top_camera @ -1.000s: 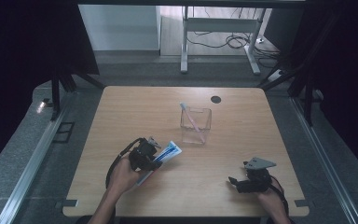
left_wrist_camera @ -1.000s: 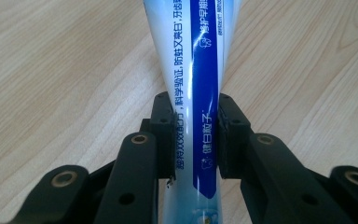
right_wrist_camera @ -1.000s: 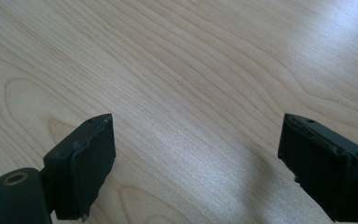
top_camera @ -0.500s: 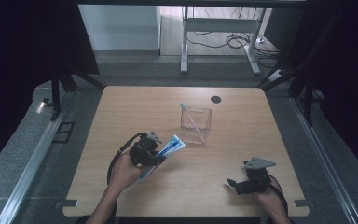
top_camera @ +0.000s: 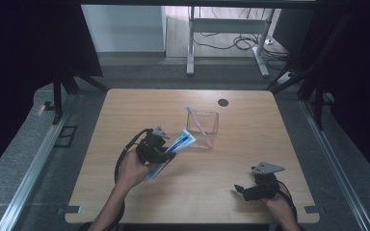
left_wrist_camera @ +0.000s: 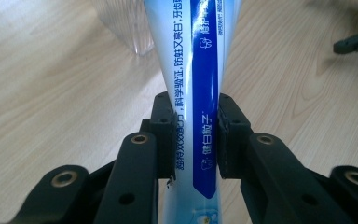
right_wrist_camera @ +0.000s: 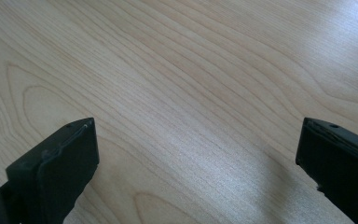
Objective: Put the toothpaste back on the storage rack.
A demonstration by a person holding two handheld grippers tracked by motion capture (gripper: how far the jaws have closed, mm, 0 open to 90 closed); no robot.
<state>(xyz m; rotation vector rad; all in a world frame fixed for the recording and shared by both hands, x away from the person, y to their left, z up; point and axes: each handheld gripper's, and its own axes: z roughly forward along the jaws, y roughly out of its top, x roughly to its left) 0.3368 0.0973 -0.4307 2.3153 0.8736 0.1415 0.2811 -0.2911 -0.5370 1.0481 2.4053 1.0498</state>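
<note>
My left gripper (top_camera: 166, 153) is shut on a blue-and-white toothpaste tube (top_camera: 179, 144), held above the table left of centre. In the left gripper view the tube (left_wrist_camera: 197, 84) runs up between the two jaws toward a clear plastic container (left_wrist_camera: 121, 28). That clear container (top_camera: 208, 120) stands mid-table with a pink toothbrush (top_camera: 198, 126) leaning in it. The tube's front end is close to the container's left side. My right gripper (top_camera: 242, 189) rests low at the front right, open, with bare wood (right_wrist_camera: 196, 116) between its jaws.
A round dark hole (top_camera: 223, 102) marks the wooden table (top_camera: 125, 106) behind the container. A desk frame and cables (top_camera: 231, 38) stand on the floor beyond the far edge. Dark curtains hang on both sides.
My left gripper has carried the toothpaste tube up and to the right, closer to the clear container. The right gripper has stayed in place.
</note>
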